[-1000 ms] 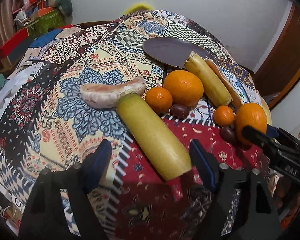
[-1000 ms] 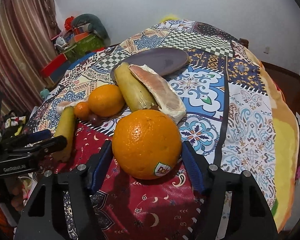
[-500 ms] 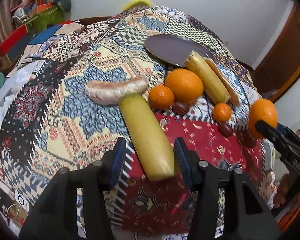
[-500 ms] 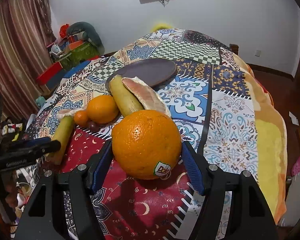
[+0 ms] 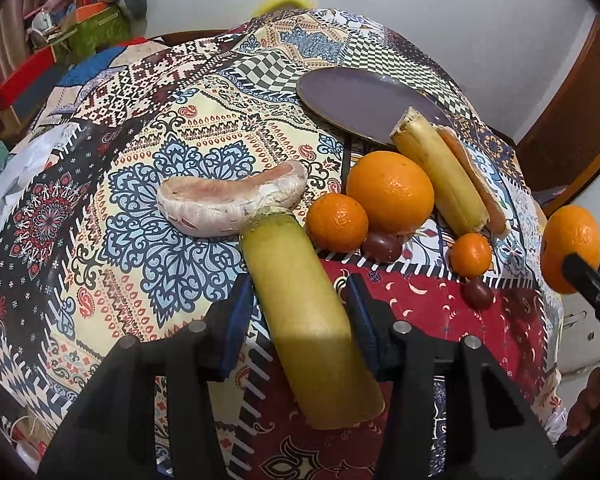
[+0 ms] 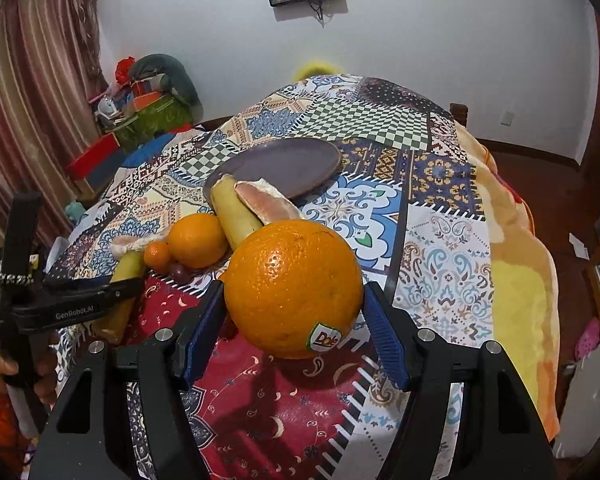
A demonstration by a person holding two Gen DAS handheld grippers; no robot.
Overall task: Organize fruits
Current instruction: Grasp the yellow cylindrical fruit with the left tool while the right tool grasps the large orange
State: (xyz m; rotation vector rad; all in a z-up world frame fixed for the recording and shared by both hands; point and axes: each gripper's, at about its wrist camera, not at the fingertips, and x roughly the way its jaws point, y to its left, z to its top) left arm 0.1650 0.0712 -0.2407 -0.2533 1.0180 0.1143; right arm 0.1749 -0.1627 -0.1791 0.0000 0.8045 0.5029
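My left gripper (image 5: 300,320) is shut on a long yellow-green banana piece (image 5: 304,304) and holds it above the patterned cloth. My right gripper (image 6: 294,328) is shut on a large orange (image 6: 294,288) with a Dole sticker, lifted off the cloth; the orange also shows at the right edge of the left wrist view (image 5: 570,248). On the cloth lie a pomelo segment (image 5: 232,204), a small mandarin (image 5: 336,222), a second orange (image 5: 390,192), a second banana piece (image 5: 440,176), another pomelo segment (image 5: 474,180), a tiny mandarin (image 5: 470,254) and dark grapes (image 5: 382,246).
A dark purple plate (image 5: 364,104) sits bare behind the fruit, also in the right wrist view (image 6: 284,166). The cloth-covered table (image 6: 440,240) drops off at the right and near edges. Boxes and clutter (image 6: 140,108) stand at the back left by a curtain.
My left gripper closed on the yellow-green banana piece and raised it. My right gripper lifted the Dole orange higher and away from the cloth.
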